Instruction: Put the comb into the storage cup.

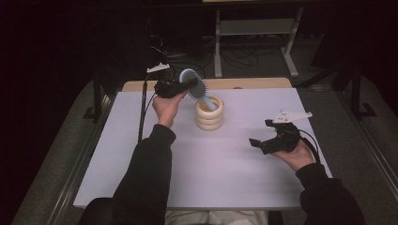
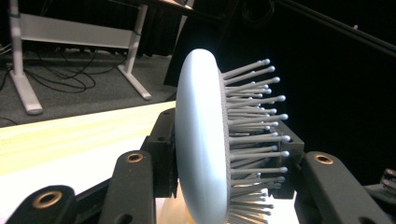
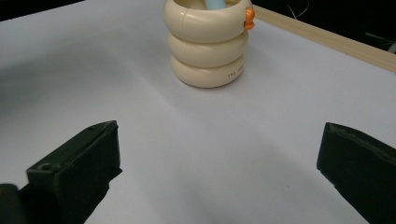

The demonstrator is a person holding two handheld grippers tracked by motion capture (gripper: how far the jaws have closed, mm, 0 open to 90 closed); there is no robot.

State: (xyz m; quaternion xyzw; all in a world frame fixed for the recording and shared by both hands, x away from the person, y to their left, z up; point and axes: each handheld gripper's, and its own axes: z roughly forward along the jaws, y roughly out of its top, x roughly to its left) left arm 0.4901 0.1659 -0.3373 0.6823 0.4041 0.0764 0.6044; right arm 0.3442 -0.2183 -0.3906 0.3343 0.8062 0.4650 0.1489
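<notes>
A pale blue hairbrush (image 1: 192, 84) leans to the left, its handle (image 1: 210, 104) down inside a cream ribbed cup (image 1: 210, 115) at the back middle of the white table (image 1: 211, 164). My left gripper (image 1: 184, 86) is shut on the brush head. In the left gripper view one pad lies against the brush's smooth back (image 2: 201, 140) and the other presses into the grey bristles (image 2: 252, 116). My right gripper (image 1: 261, 132) hovers low at the right of the table, open, with nothing between its fingers. It faces the cup (image 3: 208, 42), where the blue handle (image 3: 215, 3) pokes in at the rim.
A wooden strip (image 1: 244, 83) runs along the table's far edge. Behind it, on the dark floor, stand a white metal frame (image 1: 253, 28) and loose cables (image 1: 234, 58). A small orange knob (image 3: 249, 17) sticks out of the cup's top ring.
</notes>
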